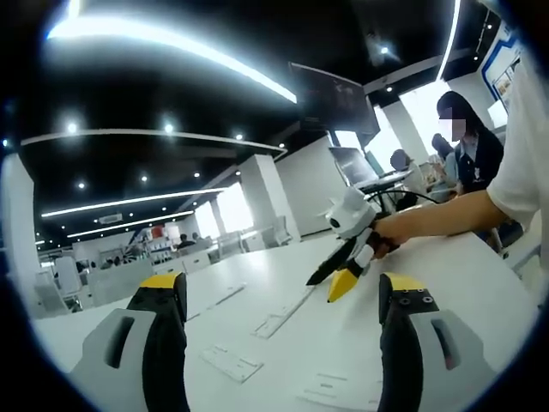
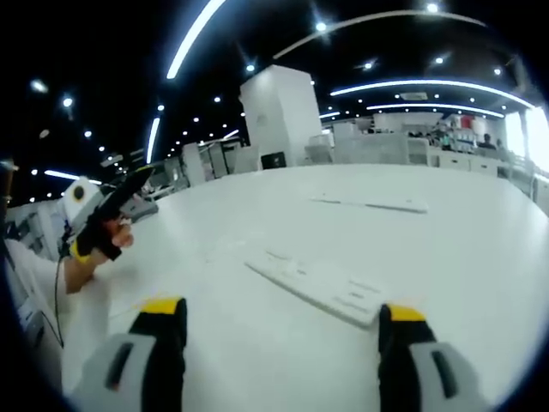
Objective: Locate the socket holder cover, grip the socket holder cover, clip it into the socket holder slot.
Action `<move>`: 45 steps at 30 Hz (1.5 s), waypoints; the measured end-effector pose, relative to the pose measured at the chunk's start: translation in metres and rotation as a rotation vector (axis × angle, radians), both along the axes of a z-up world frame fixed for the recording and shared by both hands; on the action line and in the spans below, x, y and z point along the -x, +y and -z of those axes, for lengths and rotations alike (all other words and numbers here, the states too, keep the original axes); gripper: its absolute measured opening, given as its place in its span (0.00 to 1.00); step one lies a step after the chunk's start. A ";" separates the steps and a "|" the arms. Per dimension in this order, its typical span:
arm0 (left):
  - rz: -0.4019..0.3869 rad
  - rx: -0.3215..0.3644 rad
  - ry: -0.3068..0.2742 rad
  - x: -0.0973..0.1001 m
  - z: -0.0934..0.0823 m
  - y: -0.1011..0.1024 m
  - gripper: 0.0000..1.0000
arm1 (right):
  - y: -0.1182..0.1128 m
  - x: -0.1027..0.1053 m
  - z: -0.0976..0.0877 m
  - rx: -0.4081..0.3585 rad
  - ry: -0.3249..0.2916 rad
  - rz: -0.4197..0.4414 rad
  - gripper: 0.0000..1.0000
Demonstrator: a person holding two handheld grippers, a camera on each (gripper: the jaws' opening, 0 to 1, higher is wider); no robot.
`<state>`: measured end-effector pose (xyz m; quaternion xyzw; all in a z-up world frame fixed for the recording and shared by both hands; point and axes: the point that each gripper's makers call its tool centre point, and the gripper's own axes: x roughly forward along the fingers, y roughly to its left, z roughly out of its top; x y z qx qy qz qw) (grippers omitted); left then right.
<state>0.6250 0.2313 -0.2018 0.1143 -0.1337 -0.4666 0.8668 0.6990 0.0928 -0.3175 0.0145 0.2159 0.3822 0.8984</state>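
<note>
Your left gripper (image 1: 283, 300) hangs wide open and empty above the white counter (image 1: 480, 283), and so does your right gripper (image 2: 283, 313). In the right gripper view, the long flat white socket holder cover (image 2: 322, 287) lies on the counter just ahead of the jaws, its long axis running from upper left to lower right. A thinner white strip (image 2: 371, 204) lies farther off.

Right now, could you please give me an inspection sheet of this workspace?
Surface: white table, flat.
Job's things: long white plate ahead of the right gripper; more white strips lying flat on the table.
Clutter: nothing seen.
Grippers: left gripper open, empty; right gripper open, empty; both above the table.
Cables: black cable hanging by the person's arm.
Surroundings: open office, ceiling light strips, white pillar, seated people.
</note>
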 end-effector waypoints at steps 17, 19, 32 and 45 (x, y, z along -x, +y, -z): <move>-0.002 -0.012 -0.013 0.000 -0.001 0.000 0.91 | 0.001 -0.003 -0.002 -0.006 0.000 -0.012 0.93; -0.003 -0.011 -0.014 0.000 -0.001 0.000 0.91 | 0.002 -0.003 -0.003 -0.008 0.002 -0.011 0.93; -0.003 -0.014 -0.015 0.000 0.000 0.001 0.91 | 0.010 0.000 -0.002 -0.016 0.003 -0.024 0.93; -0.004 -0.013 -0.017 0.001 -0.001 0.002 0.91 | 0.018 0.003 -0.001 -0.014 0.006 -0.043 0.92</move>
